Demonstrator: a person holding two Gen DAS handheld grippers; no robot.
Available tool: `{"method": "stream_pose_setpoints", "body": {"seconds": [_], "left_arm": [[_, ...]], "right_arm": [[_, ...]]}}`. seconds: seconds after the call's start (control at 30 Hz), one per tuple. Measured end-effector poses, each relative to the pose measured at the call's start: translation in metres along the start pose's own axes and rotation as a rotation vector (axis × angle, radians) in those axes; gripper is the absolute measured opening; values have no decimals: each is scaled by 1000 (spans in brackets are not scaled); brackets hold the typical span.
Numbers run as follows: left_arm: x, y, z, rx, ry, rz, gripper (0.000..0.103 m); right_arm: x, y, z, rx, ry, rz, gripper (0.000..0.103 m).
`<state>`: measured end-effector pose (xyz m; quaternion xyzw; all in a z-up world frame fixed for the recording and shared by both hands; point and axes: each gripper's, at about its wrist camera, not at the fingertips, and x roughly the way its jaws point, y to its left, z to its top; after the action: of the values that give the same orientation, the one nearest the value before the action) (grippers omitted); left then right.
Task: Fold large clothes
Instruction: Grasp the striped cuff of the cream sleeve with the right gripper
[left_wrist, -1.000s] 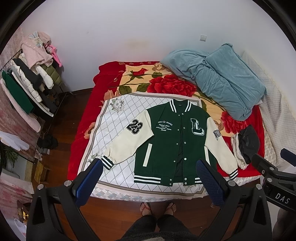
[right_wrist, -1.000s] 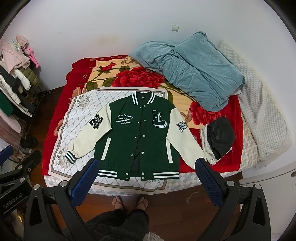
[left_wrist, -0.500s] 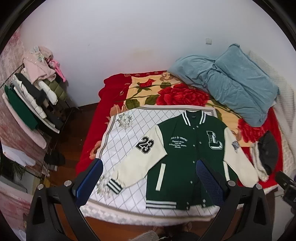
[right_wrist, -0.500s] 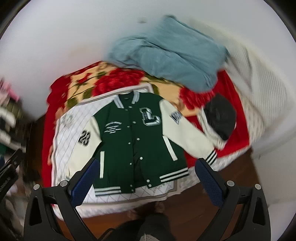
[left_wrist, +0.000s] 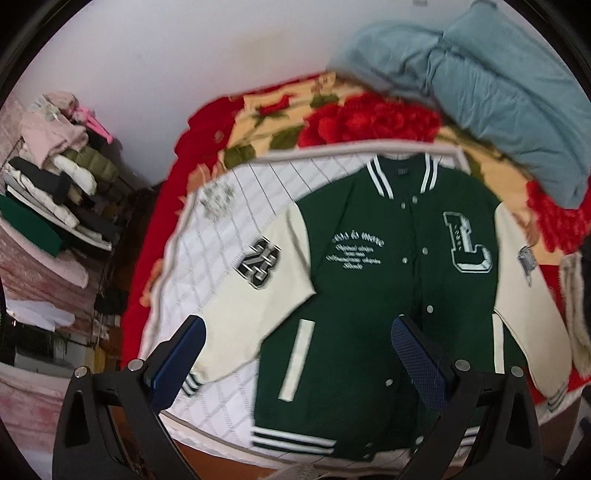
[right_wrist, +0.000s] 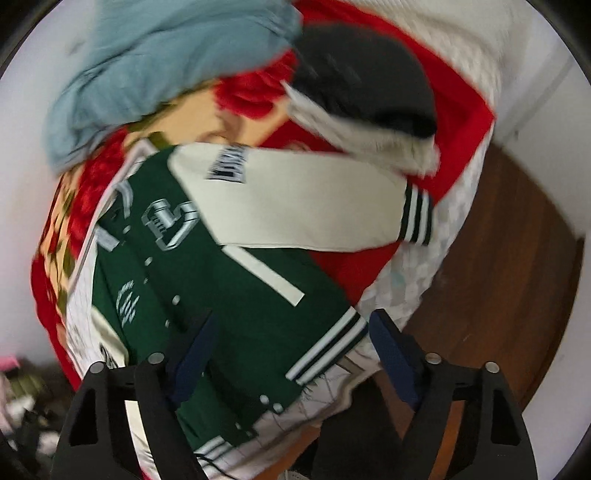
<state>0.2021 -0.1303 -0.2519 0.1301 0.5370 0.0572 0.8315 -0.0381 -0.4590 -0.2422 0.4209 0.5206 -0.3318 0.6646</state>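
Green-and-cream varsity jacket (left_wrist: 369, 288), flat, frame centre, on white quilted sheet (left_wrist: 229, 221). Clothes rack (left_wrist: 55, 199), upper left: stacked garments. Left gripper (left_wrist: 295, 354), right gripper (right_wrist: 291, 350): jaws wide apart, empty.

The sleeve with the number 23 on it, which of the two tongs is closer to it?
Left. The left tongs hang open just above that sleeve, near its cuff. The right tongs are open over the jacket hem on the other side.
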Motion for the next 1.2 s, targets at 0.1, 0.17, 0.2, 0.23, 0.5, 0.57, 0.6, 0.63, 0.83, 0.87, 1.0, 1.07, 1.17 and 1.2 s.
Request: {"method": "stream_pose_setpoints", "body": {"seconds": [0.1,0.17,0.2,0.23,0.5,0.57,0.6,0.63,0.83,0.87,1.0,1.07,1.17,1.2], "left_arm": [[43,-27,1,-8,64,20,103],[71,-46,0,-5,101,45,103],[82,-54,-1,-1,116,51,103],[96,-64,-2,4,135,56,103],[172,-122,-18,84,211,59,103],[183,-134,-20,100,218,54,103],[187,-138,-21,106,219,51,103],[190,-143,-21,113,220,47,103],[199,-163,-20,131,188,16,103],[200,-164,-19,129,187,11,103],[202,-164,-17,115,182,-12,103],[201,-163,-15,107,176,-21,103],[205,-161,-14,107,172,-38,103],[205,-161,-14,109,171,-40,103]], "right_arm": [[55,-36,25,132,33,13,83],[86,-60,34,226,55,34,83],[103,-77,37,289,58,55,83],[114,-89,40,332,58,63,83],[217,-179,40,696,55,184,83],[231,-188,43,765,9,242,82],[235,-191,45,793,-34,268,76],[235,-191,46,809,-71,276,61],[238,-168,47,807,-168,227,49],[234,-163,45,800,-186,231,46],[213,-140,44,728,-240,207,43],[210,-127,49,690,-242,184,43],[210,-119,53,696,-234,186,43],[213,-116,56,679,-234,186,43]]}}
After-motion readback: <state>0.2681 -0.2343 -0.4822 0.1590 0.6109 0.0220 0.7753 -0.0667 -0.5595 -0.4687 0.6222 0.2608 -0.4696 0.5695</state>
